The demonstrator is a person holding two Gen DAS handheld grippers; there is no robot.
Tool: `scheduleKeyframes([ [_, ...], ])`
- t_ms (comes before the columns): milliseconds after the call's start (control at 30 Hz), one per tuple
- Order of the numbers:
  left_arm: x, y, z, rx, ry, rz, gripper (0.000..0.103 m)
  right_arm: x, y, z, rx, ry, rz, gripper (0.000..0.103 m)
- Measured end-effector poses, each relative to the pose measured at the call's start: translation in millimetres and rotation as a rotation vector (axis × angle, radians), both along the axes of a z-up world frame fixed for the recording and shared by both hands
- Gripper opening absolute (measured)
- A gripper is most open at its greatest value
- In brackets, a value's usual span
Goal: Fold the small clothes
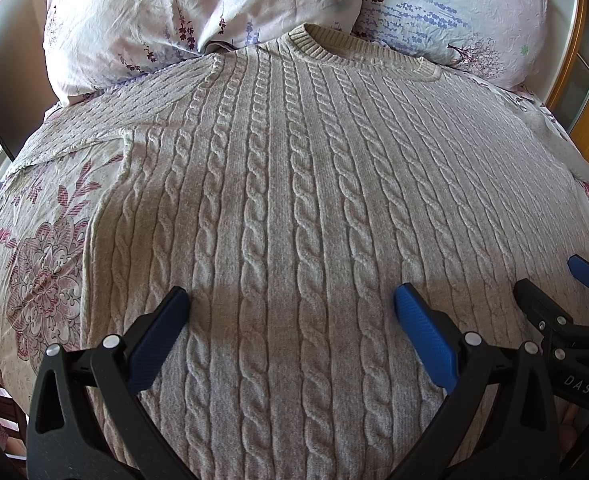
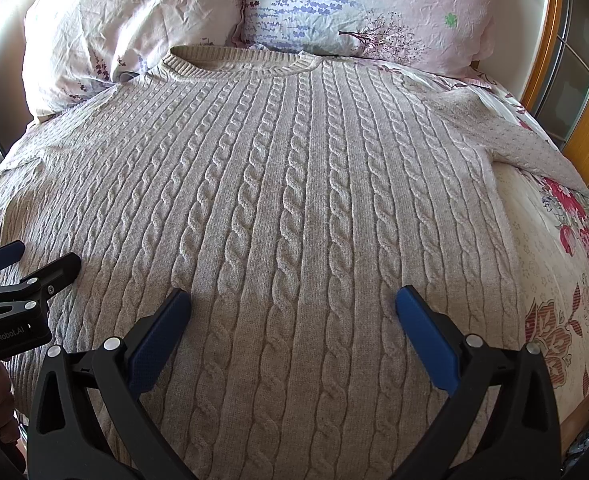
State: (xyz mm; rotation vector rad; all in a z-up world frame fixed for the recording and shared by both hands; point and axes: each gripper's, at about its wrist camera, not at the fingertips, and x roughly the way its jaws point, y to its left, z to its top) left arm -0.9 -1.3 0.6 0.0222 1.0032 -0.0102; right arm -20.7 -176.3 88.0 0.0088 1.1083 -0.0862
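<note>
A beige cable-knit sweater (image 1: pixel 286 184) lies flat and face up on the bed, collar toward the pillows; it also fills the right wrist view (image 2: pixel 294 184). Its left sleeve (image 1: pixel 74 136) runs out to the left and its right sleeve (image 2: pixel 534 148) to the right. My left gripper (image 1: pixel 292 304) is open and empty, hovering over the sweater's lower body. My right gripper (image 2: pixel 293 304) is open and empty, hovering over the lower body a little further right. Each gripper shows in the other's view: the right one (image 1: pixel 554 280) and the left one (image 2: pixel 34 260).
Two floral pillows (image 1: pixel 198 12) (image 2: pixel 366 8) lean at the head of the bed behind the collar. The floral bedsheet (image 1: pixel 42 272) (image 2: pixel 566 272) shows on both sides of the sweater. A wooden frame (image 2: pixel 550 40) stands at the far right.
</note>
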Motion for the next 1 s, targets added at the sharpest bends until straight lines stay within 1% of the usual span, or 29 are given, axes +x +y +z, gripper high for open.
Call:
scheduleKeyframes([
  [367,-0.1,-0.2,0.1,0.000,-0.001,0.000,0.101,0.4,0.5,-0.5,0.000,0.002,0.001,0.102],
  [733,-0.1,0.0,0.1,0.001,-0.002,-0.001,0.101,2.5,1.1,-1.0,0.004,0.030,0.005,0.102],
  [1000,-0.3,-0.8,1.2,-0.001,0.003,-0.002,0.101,9.1,5.3,-6.1,0.009,0.103,0.014,0.102],
])
